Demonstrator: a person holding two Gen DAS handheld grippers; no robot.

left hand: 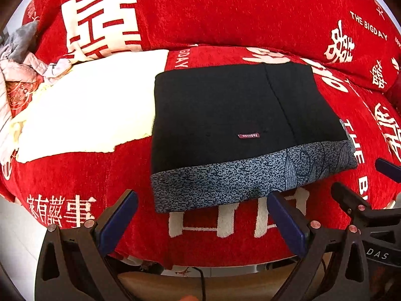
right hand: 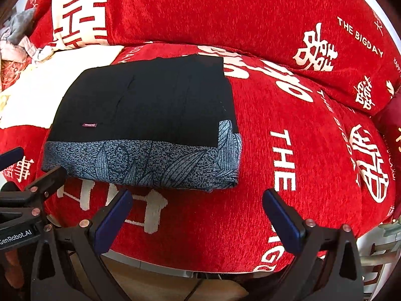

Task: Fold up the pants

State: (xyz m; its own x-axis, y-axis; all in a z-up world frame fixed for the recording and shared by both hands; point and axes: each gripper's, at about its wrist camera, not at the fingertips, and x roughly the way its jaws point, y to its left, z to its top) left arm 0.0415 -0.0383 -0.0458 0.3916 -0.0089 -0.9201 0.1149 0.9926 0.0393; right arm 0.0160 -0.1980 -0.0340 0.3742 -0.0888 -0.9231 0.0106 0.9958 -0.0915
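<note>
The pants (left hand: 225, 115) lie folded into a compact black rectangle on a red sofa seat, with a blue-grey leaf-patterned layer along the near edge and a small maroon label on top. They also show left of centre in the right wrist view (right hand: 145, 110). My left gripper (left hand: 203, 205) hovers open just in front of the near edge, holding nothing. My right gripper (right hand: 198, 205) is open too, in front of the pants' right corner. Each gripper shows at the edge of the other's view: the right gripper (left hand: 361, 188) and the left gripper (right hand: 32, 168).
The red sofa cover (right hand: 300, 150) with white characters and lettering spans the seat and the backrest (left hand: 225, 7). A white cloth (left hand: 87, 105) lies left of the pants, with a heap of grey and pink clothes (left hand: 22, 57) beyond it. The seat's front edge is just below the grippers.
</note>
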